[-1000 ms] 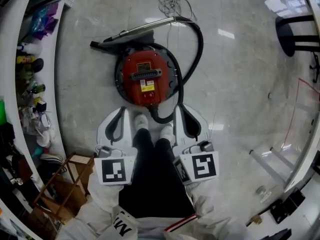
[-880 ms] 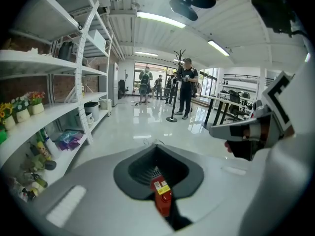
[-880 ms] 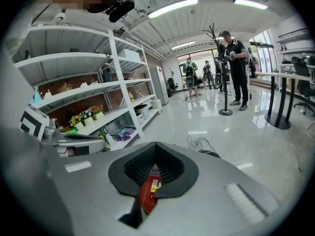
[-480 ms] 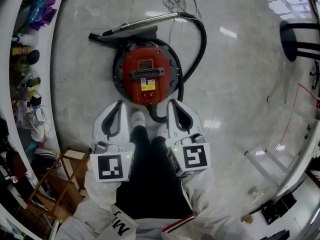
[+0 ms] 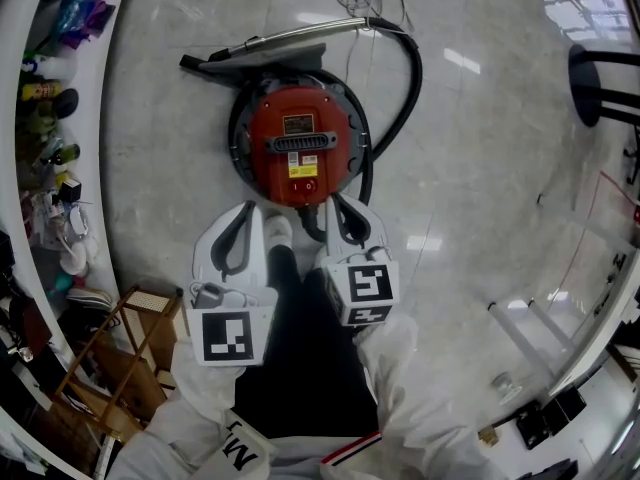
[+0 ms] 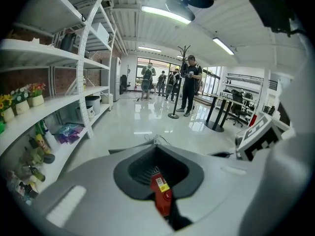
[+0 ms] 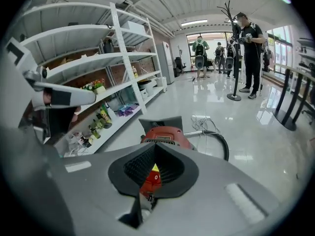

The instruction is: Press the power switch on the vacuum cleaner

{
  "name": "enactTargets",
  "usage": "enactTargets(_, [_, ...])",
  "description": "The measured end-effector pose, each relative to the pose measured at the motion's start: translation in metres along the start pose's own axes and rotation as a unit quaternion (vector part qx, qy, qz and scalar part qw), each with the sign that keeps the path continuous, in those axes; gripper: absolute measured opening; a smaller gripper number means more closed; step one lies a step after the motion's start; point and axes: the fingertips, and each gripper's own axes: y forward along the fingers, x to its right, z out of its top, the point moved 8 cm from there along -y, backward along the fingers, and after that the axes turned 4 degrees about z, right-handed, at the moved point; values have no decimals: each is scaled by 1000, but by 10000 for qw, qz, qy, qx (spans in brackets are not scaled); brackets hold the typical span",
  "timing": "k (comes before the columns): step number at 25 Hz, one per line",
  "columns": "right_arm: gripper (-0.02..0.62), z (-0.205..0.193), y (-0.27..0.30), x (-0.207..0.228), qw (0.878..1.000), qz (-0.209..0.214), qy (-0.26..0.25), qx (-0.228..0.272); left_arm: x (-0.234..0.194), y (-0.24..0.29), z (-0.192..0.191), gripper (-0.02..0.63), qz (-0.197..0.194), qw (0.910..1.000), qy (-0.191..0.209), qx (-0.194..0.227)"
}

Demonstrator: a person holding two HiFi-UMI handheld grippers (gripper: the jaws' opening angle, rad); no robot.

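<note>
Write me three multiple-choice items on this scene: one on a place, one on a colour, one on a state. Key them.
1. The vacuum cleaner stands: A on a shelf; B on the floor ahead of the person's feet; C on a chair.
2. Its top is: A blue; B green; C red.
3. The jaws of the right gripper are: A together, empty; B wide apart; C clamped on the hose.
B: head view shows it on the floor. C: its lid is red. A: the tips meet, nothing between.
</note>
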Motion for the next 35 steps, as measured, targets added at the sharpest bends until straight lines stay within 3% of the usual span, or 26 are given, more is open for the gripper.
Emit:
enactTargets(21, [2, -61, 60, 10, 9946, 88, -191, -1020, 0, -3, -6, 0, 49, 9997, -222, -110])
enactTargets(35, [2, -77, 80, 12, 9903, 71, -223, -1371, -7, -5, -11, 0, 95, 9993, -329, -145])
